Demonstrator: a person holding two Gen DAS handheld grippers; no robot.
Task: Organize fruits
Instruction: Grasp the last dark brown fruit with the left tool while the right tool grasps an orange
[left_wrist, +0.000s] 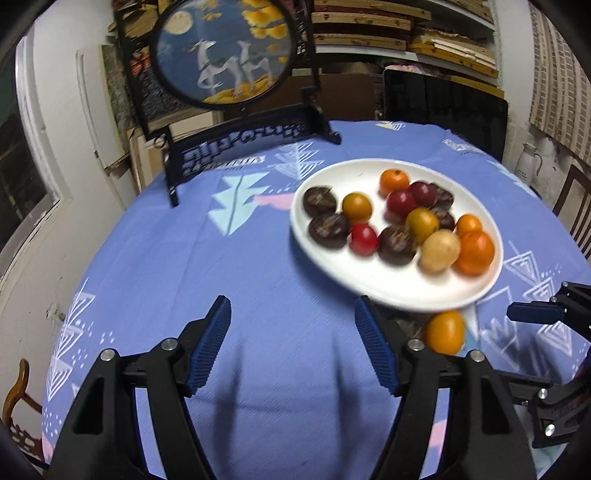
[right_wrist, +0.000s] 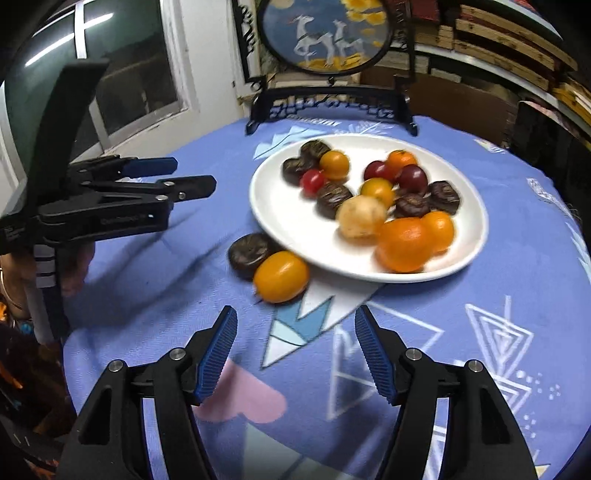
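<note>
A white plate (left_wrist: 369, 288) (right_wrist: 275, 210) on the blue tablecloth holds several fruits: oranges (left_wrist: 474, 253), red and yellow tomatoes, dark brown round ones and one pale one (right_wrist: 360, 218). Off the plate, at its near rim, lie a yellow-orange fruit (left_wrist: 445, 332) (right_wrist: 280, 276) and a dark brown one (right_wrist: 251, 253). My left gripper (left_wrist: 292, 310) is open and empty over bare cloth, left of the plate's near edge. My right gripper (right_wrist: 297, 319) is open and empty too, just short of the loose yellow-orange fruit. The left gripper (right_wrist: 194, 173) also shows side-on at the left.
A round embroidered screen (left_wrist: 225, 51) (right_wrist: 325, 33) on a black stand sits at the table's far side behind the plate. A dark chair back (left_wrist: 443, 110), shelves of frames and a white kettle (left_wrist: 528, 162) lie beyond the table. The blue cloth (left_wrist: 258, 258) drops off at the round edges.
</note>
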